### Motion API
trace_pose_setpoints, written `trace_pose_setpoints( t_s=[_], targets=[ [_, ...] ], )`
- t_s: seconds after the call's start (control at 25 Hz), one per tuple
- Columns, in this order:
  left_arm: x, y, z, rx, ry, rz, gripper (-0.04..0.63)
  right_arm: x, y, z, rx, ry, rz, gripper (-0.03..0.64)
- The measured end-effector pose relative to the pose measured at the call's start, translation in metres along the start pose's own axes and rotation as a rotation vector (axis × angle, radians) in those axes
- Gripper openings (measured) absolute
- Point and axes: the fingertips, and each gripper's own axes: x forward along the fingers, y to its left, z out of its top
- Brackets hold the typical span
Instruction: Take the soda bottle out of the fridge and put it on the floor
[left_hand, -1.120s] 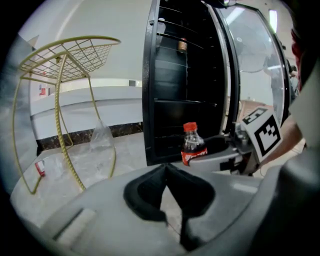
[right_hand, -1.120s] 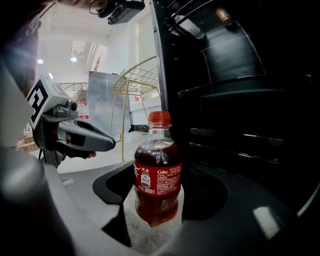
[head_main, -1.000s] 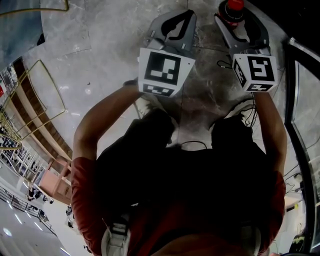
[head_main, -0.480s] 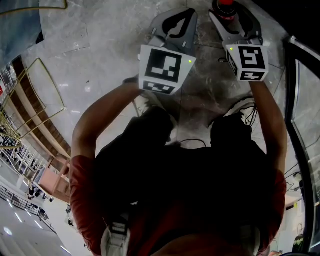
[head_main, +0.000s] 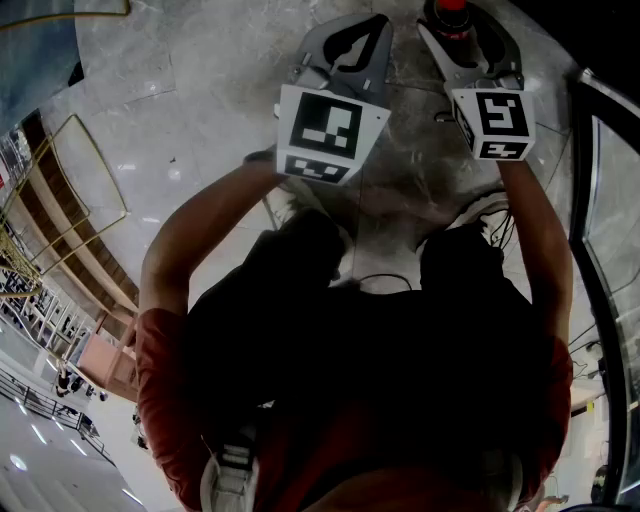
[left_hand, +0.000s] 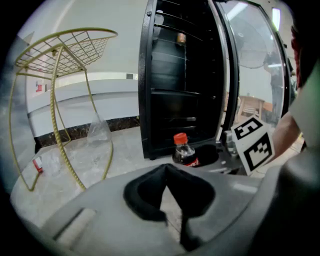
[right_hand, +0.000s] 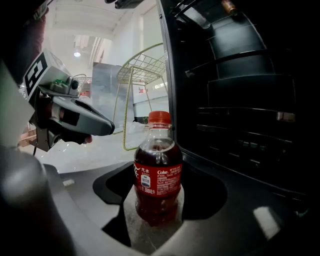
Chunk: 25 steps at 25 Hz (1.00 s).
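Soda bottle (right_hand: 157, 175), red-capped, red-labelled and filled with dark drink, stands upright between the jaws of the right gripper (head_main: 465, 30), just outside the black fridge (left_hand: 180, 75), whose glass door (left_hand: 255, 60) hangs open to the right. The right gripper's jaws are spread wide enough to take the bottle's body and are closed on its lower half. The bottle sits low over the pale marble floor (head_main: 200, 120), which shows through the gap under it; whether its base touches the stone cannot be made out.

The left gripper (left_hand: 166, 166) hangs beside it at the person's left, its tips brought together with nothing between them, aimed across the floor toward the bottle and the fridge's dark shelves. From that side, the bottle's neck and cap rise above the right gripper's grey frame, with that gripper's marker cube (left_hand: 255, 145) just to the right.

A gold wire rack (left_hand: 60, 55) stands on the floor well to the left of the fridge. Seen from above, both forearms reach forward from red sleeves (head_main: 165, 400).
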Motion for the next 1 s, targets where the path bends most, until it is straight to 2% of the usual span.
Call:
trace_pose_setpoints(
  t_s=[0.64, 1.0],
  targets=[
    [-0.001, 0.0, -0.003, -0.007, 0.008, -0.001, -0.001, -0.02, -0.003, -0.01, 0.05, -0.022, -0.023, 0.291],
    [0.0, 0.0, -0.006, -0.004, 0.016, 0.002, 0.0, -0.026, 0.008, -0.016, -0.032, -0.019, -0.026, 0.291]
  ],
)
